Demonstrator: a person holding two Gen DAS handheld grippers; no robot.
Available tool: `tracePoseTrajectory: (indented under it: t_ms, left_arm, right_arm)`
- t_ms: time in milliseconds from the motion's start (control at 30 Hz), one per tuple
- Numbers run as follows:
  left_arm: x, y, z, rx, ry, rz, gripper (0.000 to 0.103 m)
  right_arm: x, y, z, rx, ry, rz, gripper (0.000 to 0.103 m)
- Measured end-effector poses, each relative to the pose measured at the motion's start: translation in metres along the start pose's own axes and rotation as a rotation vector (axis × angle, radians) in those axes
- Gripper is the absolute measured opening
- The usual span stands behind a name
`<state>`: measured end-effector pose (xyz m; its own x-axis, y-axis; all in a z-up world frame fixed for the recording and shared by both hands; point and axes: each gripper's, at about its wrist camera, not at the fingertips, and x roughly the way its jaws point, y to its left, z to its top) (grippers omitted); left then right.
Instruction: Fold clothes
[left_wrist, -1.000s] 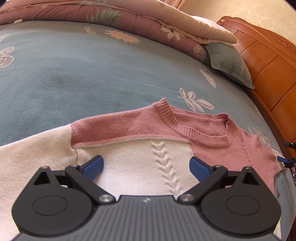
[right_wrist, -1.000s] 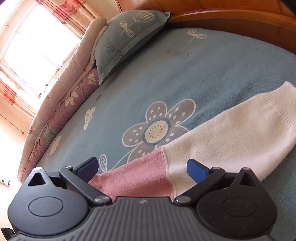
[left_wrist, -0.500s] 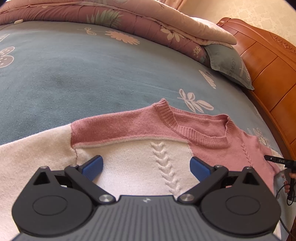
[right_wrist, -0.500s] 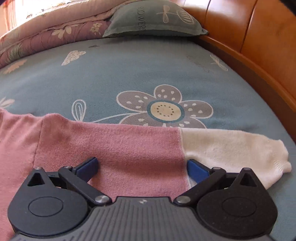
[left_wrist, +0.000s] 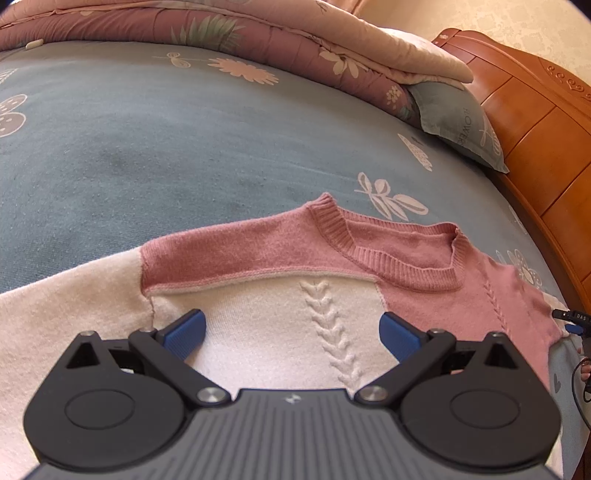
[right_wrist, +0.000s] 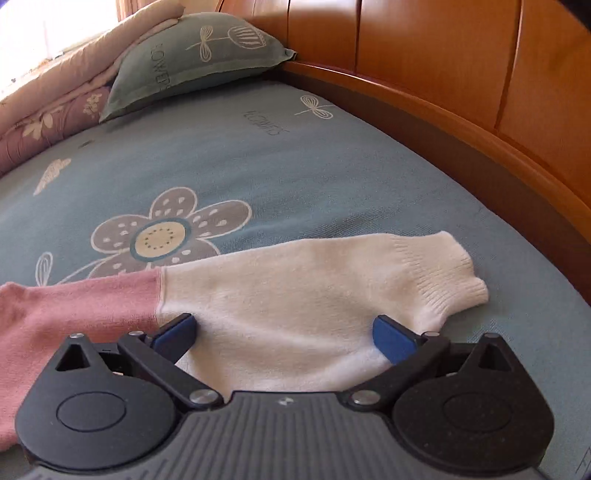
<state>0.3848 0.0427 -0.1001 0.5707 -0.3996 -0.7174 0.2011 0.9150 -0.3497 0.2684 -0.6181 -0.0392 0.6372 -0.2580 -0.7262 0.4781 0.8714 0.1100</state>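
Observation:
A pink and cream knit sweater (left_wrist: 280, 258) lies flat, front up, on the blue bedspread (left_wrist: 147, 147), its ribbed neckline (left_wrist: 402, 258) toward the far right. My left gripper (left_wrist: 291, 332) is open and empty, low over the cream chest panel with the cable stitch. In the right wrist view the sweater's sleeve (right_wrist: 295, 288) lies stretched out, pink near the shoulder and cream toward the cuff (right_wrist: 454, 277). My right gripper (right_wrist: 284, 332) is open and empty, low over the cream part of that sleeve.
A folded floral quilt (left_wrist: 258, 40) and a grey-green pillow (right_wrist: 192, 55) lie at the head of the bed. The wooden bed frame (right_wrist: 480, 110) runs along the right side. The other gripper's tip (left_wrist: 570, 319) shows at the left wrist view's right edge.
My right gripper has swung right along the sleeve, from the pink shoulder part to the cream part near the cuff. The left gripper has stayed put. Both stay open.

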Motion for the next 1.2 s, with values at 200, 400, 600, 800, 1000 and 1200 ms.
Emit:
tracePoseTrajectory:
  t_ms: [200,400,600,800,1000,1200]
  left_arm:
    - [-0.016,-0.024,-0.005,0.06,0.032,0.111,0.099]
    - [-0.074,-0.069,-0.046,0.195,0.013,0.058,0.099]
    - [-0.122,-0.098,-0.114,0.172,0.072,-0.076,0.1]
    - [-0.137,-0.083,-0.161,-0.135,0.155,-0.256,0.099]
    - [-0.117,-0.069,-0.183,-0.332,0.222,-0.365,0.099]
    - [-0.094,-0.081,-0.176,-0.345,0.288,-0.411,0.099]
  right_arm:
    - [-0.054,0.029,-0.015,0.011,0.025,0.265,0.103]
    - [-0.118,0.09,-0.077,-0.043,0.145,0.598,0.103]
    - [-0.17,0.137,-0.159,-0.017,0.279,0.846,0.103]
    - [-0.189,0.151,-0.22,0.043,0.364,0.916,0.103]
    - [-0.193,0.168,-0.248,0.02,0.425,0.947,0.103]
    - [-0.191,0.196,-0.241,-0.118,0.431,0.947,0.103]
